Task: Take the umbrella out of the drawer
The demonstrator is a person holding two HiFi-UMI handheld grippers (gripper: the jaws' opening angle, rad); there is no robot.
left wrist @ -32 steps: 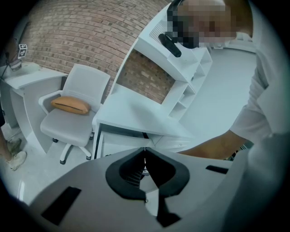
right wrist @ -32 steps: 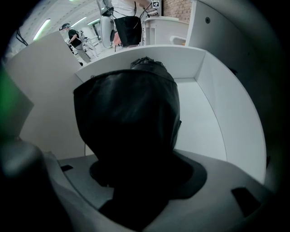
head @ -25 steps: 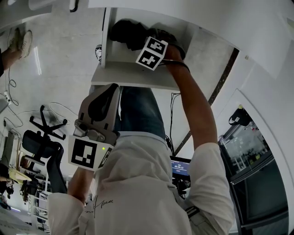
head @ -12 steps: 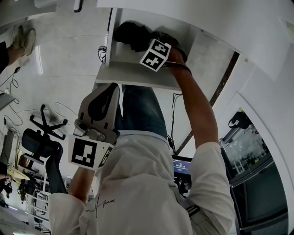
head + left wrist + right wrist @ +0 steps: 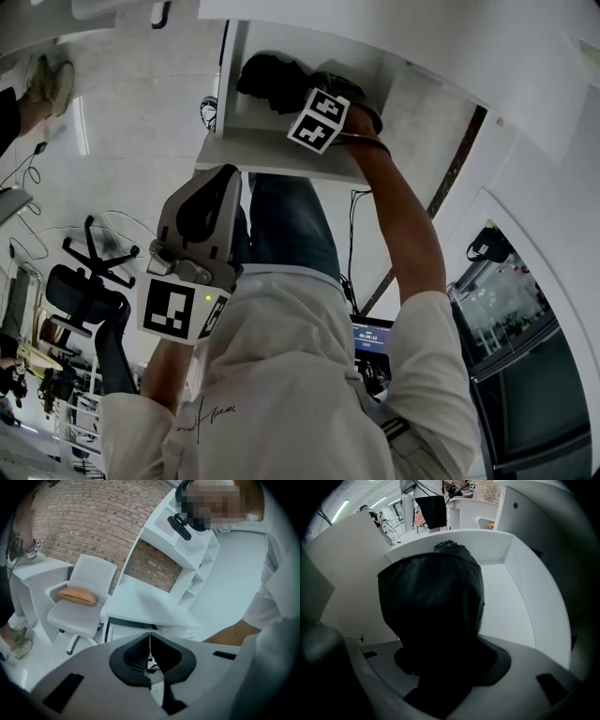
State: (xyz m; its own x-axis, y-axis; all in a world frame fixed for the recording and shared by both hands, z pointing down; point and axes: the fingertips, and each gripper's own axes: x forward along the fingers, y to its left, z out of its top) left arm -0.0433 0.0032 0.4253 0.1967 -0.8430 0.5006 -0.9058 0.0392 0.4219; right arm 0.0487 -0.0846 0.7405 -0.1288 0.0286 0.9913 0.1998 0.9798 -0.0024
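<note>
Head view: the white drawer (image 5: 272,155) stands pulled out, and the black folded umbrella (image 5: 267,75) lies inside it against the left side wall. The right gripper (image 5: 292,92) reaches down into the drawer onto the umbrella, its marker cube (image 5: 319,120) just above the drawer's front panel. The left gripper (image 5: 208,202) hangs outside the drawer, below its front panel and close to the person's shirt (image 5: 281,375).

Left gripper view: the 2 jaws of the left gripper (image 5: 150,637) meet tip to tip with nothing between them. Beyond them are a white desk (image 5: 140,604), an office chair (image 5: 82,616) with an orange cushion (image 5: 77,595) on its seat, and a brick wall (image 5: 93,522).

Right gripper view: the right gripper (image 5: 443,665) stands wide, and the umbrella (image 5: 433,597) fills the whole gap, its dark fabric against both pads. It lies on the floor of the drawer (image 5: 511,602), nearer the left wall than the right.
</note>
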